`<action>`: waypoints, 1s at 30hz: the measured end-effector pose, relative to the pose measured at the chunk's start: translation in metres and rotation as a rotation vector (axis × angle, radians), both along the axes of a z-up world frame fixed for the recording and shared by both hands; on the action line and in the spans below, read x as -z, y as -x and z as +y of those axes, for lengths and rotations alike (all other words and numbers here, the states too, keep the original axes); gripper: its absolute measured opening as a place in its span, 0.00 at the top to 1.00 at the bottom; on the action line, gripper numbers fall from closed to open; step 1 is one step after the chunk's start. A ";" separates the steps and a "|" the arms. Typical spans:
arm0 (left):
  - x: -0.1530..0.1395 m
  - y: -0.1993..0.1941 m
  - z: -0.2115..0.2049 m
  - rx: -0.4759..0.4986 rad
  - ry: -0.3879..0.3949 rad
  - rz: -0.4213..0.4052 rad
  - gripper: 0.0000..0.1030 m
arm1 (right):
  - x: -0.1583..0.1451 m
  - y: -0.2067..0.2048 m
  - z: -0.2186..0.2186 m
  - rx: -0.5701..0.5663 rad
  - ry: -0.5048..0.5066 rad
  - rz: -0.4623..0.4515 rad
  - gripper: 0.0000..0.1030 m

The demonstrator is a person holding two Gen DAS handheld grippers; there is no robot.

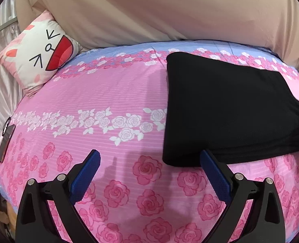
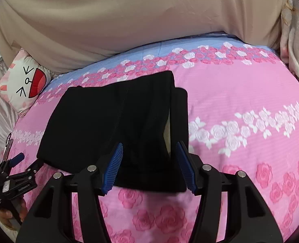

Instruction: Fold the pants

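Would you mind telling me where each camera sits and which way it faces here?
Left wrist: on the left gripper, angled down over the floral bedcover; black pants lie right; its own open fingers show.
Right wrist: on the right gripper, looking down at the pants, whose near edge lies between its fingers; the left gripper and a hand show at left.
Shared: pants, bedcover, cat pillow.

No word, brand or number can be read anywhere. The pillow (image 1: 38, 52) carries only a drawn cartoon face: two arrow-shaped eyes, a small round nose and a red open mouth. The left gripper (image 2: 20, 163), seen from the right wrist view, bears small pale labels on its black body, too small and blurred to make out.
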State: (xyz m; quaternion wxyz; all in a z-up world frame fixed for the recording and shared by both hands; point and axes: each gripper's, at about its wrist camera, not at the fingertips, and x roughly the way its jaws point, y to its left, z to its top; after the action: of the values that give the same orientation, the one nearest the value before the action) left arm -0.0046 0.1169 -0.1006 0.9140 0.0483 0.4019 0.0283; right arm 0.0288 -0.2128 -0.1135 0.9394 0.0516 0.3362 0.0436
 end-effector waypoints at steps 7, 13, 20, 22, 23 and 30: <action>-0.011 -0.004 0.012 0.009 0.056 0.003 0.05 | 0.003 0.022 0.000 -0.029 0.002 0.021 0.85; -0.013 -0.013 0.006 0.023 0.011 0.006 0.05 | 0.000 0.034 -0.020 0.016 -0.051 -0.025 0.46; -0.045 -0.006 0.024 0.009 0.091 -0.082 0.05 | 0.005 0.039 -0.057 0.117 -0.032 0.001 0.21; -0.038 -0.017 0.015 0.031 0.064 -0.053 0.05 | 0.014 0.040 -0.049 0.119 0.054 0.020 0.22; -0.029 -0.022 0.007 0.038 0.017 -0.035 0.05 | 0.018 0.040 -0.044 0.113 0.088 0.030 0.22; 0.011 -0.029 0.005 0.011 -0.081 -0.008 0.05 | 0.041 0.037 -0.014 0.078 0.299 0.028 0.22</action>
State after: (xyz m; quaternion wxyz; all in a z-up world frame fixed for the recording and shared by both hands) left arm 0.0248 0.1217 -0.1111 0.9129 0.0875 0.3967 0.0398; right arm -0.0087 -0.2263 -0.1543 0.9327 -0.0753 0.3499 -0.0440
